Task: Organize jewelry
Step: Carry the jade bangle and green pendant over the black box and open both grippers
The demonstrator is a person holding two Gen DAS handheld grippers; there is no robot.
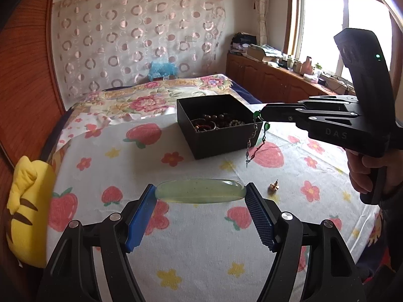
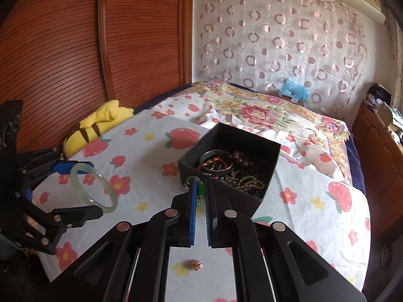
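Left wrist view: the biggest thing is the bed, covered by a strawberry-print cloth point(image 1: 201, 246) so the pieces get a flat spot to be sorted on. A yellow plush point(image 1: 27, 211) is parked at the left edge, out of the way.

Next in size, the black box point(image 1: 216, 123) is set toward the far middle, lid off, already loaded with beaded bracelets and bangles, so it's pretty clearly the drop-off point.

The left gripper point(image 1: 201, 192) is held low over the near cloth with a pale green bangle point(image 1: 201, 191) pinched across its width between the blue pads point(image 1: 139, 216). It's probably kept back to wait its turn at the box.

The right gripper point(image 2: 200, 188) is closed on a thin chain with green beads point(image 1: 254, 138), which is held by its top end just over the box's near right corner. The rest is left dangling outside the wall, so a lift and shift seems needed before release.

Smallest: a little gold trinket point(image 1: 274, 187) is left lying on the cloth, near right of the bangle, not yet picked up.
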